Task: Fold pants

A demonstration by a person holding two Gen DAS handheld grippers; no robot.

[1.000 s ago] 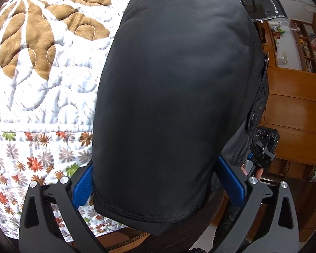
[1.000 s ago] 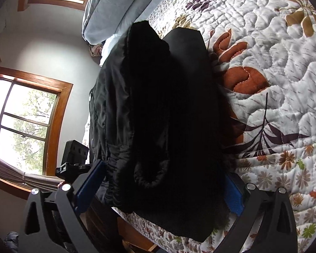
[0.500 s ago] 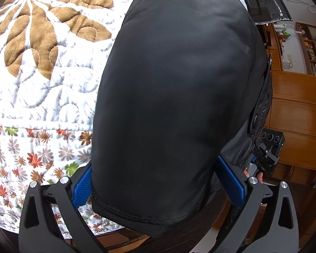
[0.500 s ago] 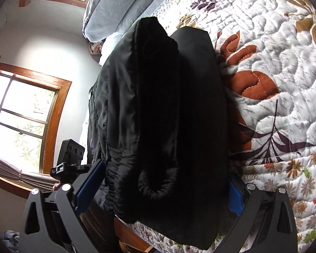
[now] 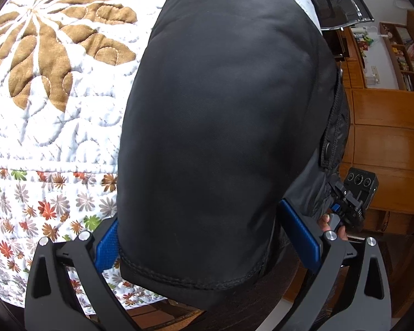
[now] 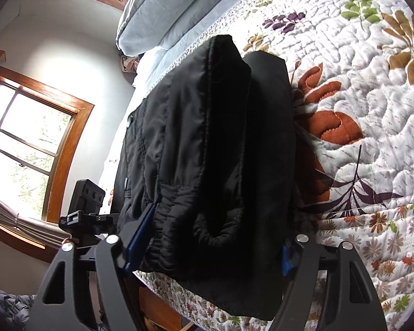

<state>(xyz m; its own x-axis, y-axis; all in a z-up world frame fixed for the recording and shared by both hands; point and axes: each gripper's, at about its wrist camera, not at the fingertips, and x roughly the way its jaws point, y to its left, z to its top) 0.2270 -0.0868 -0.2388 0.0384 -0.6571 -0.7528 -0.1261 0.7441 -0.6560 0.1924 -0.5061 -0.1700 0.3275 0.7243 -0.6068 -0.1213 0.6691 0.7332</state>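
Note:
Black pants (image 5: pixel 223 127) lie folded on the floral quilt (image 5: pixel 55 104) near the bed's edge. In the left wrist view the hemmed leg end fills the space between my left gripper's (image 5: pixel 204 237) blue pads, which stand wide apart on either side of the cloth. In the right wrist view the pants (image 6: pixel 215 143) show their elastic waistband and stacked layers between my right gripper's (image 6: pixel 212 245) blue pads, also wide apart. The other gripper shows at the edge of each view. The cloth hides the fingertips.
The quilt (image 6: pixel 358 110) spreads far to the right in the right wrist view, with grey pillows (image 6: pixel 162 13) at the bed's head and a window (image 6: pixel 27 143) beyond. Wooden cabinets (image 5: pixel 386 127) and a black chair (image 5: pixel 339 5) stand past the bed in the left wrist view.
Both grippers have drawn back slightly along the pants; the cloth and the jaw widths look the same.

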